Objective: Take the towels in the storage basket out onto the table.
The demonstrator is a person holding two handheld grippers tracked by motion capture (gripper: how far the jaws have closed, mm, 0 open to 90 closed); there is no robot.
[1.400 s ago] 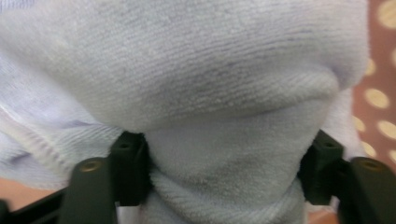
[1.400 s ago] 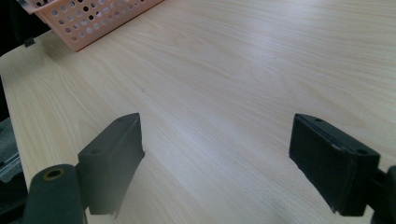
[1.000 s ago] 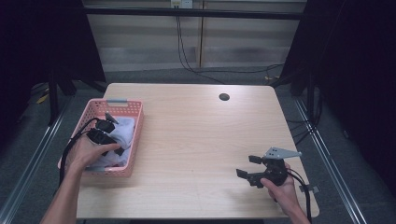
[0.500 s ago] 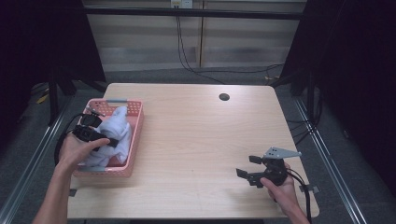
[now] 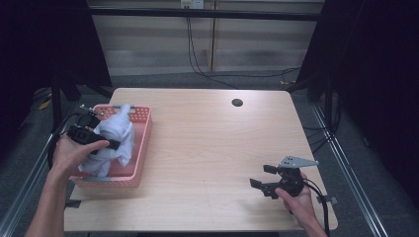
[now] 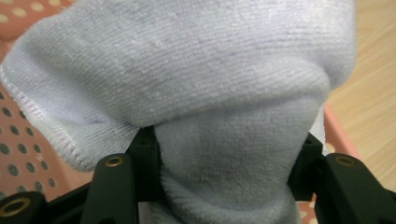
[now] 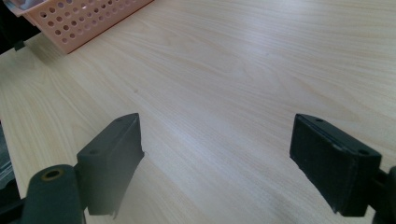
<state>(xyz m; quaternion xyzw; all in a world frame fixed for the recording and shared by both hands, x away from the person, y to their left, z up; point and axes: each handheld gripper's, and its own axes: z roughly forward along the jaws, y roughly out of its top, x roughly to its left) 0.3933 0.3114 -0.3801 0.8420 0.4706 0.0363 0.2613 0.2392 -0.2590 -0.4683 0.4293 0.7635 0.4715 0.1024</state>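
Wood table (image 5: 207, 148), dark room: towel being taken out of pink basket (image 5: 141, 143).
Left gripper (image 5: 101, 140) clamped on bunched white towel (image 6: 210, 93) to lift it clear; right gripper (image 5: 262, 177) jaws apart, parked, waiting.

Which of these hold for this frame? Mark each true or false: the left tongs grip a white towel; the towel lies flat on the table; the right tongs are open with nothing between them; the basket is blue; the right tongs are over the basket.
1. The left tongs grip a white towel: true.
2. The towel lies flat on the table: false, it hangs bunched from the tongs above the basket.
3. The right tongs are open with nothing between them: true.
4. The basket is blue: false, it is pink.
5. The right tongs are over the basket: false, they are over bare wood near the table's right front.
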